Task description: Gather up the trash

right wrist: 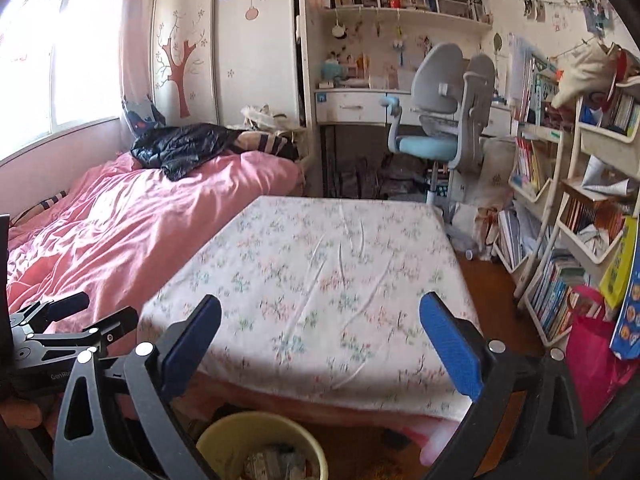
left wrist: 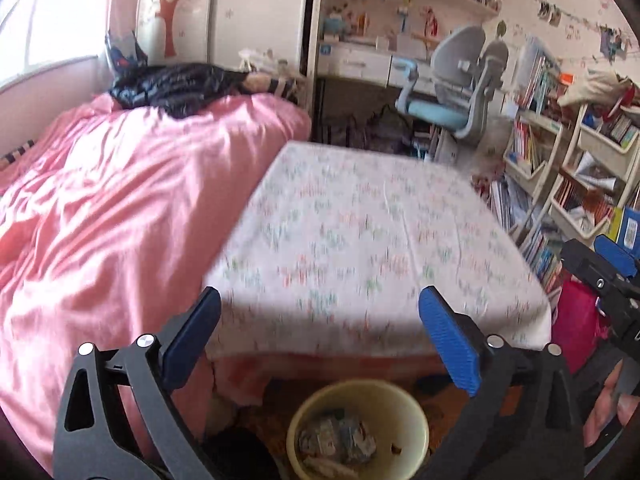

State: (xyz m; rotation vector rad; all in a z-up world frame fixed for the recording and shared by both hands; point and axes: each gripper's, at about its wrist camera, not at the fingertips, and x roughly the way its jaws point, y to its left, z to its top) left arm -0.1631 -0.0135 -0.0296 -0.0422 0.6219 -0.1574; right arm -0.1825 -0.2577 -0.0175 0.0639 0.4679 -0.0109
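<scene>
1. The trash [left wrist: 338, 438] lies in a pale yellow bin [left wrist: 416, 412] at the bottom centre of the left wrist view: crumpled wrappers and scraps of paper in grey, white and blue, heaped on the bin's floor, with a small brown crumb apart from the heap on the right. In the right wrist view the same bin sits at the bottom, left of centre, its load only partly in frame.

2. The bin stands on the floor just in front of the near edge of the tabletop [left wrist: 360, 232], which is covered by a floral cloth. No litter shows on that cloth in either view, so the collecting looks finished or close to it. Whether any remains elsewhere in the room, I cannot tell.

3. The left tongs [left wrist: 320, 328] are spread wide with nothing between the blue pads; they hang above the bin and the tabletop's near edge.

4. The right tongs [right wrist: 320, 332] are likewise spread and empty. In the left wrist view they show at the right edge, with part of a hand [left wrist: 612, 412] below them.

5. Further out: a bed with a pink cover [left wrist: 100, 220] on the left, a grey and blue chair [right wrist: 440, 120] at the upper middle, crowded bookshelves [right wrist: 560, 220] on the right.
</scene>
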